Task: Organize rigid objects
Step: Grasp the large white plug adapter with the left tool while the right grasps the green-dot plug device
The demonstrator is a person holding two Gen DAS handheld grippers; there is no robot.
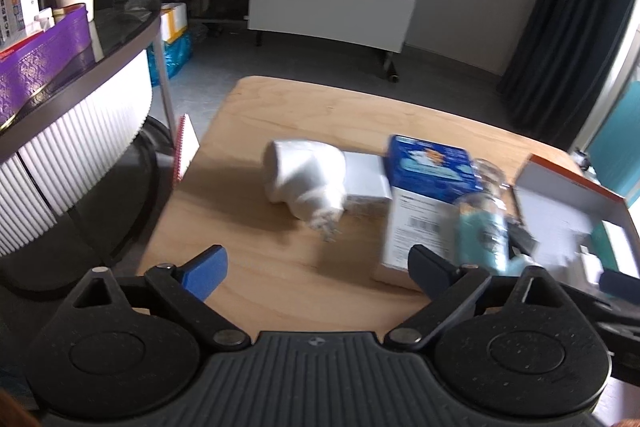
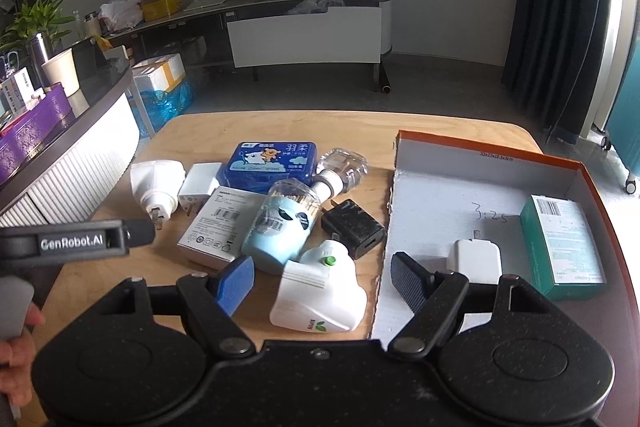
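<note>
Barely begun: two items lie in the box [image 2: 436, 163] beyond the right gripper [image 2: 322, 277]; a pile awaits. Both grippers, left gripper [image 1: 316, 267] too, gape empty.

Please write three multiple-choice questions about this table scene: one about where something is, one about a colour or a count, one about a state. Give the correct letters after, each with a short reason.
1. Where does the green box lie?
A. inside the orange-edged tray
B. on the bare wood
C. on the blue tin

2. How many things lie in the orange-edged tray?
A. none
B. two
C. five

3. How does the right gripper stand?
A. shut on the black charger
B. open with nothing gripped
C. shut on the cotton-swab jar

Answers:
1 A: the green box sits in the tray's right part, against its wall.
2 B: only the green box and a white charger are in it.
3 B: its blue pads stand wide apart over the white plug-in device, touching nothing; the black charger and cotton-swab jar lie free on the table.
</note>
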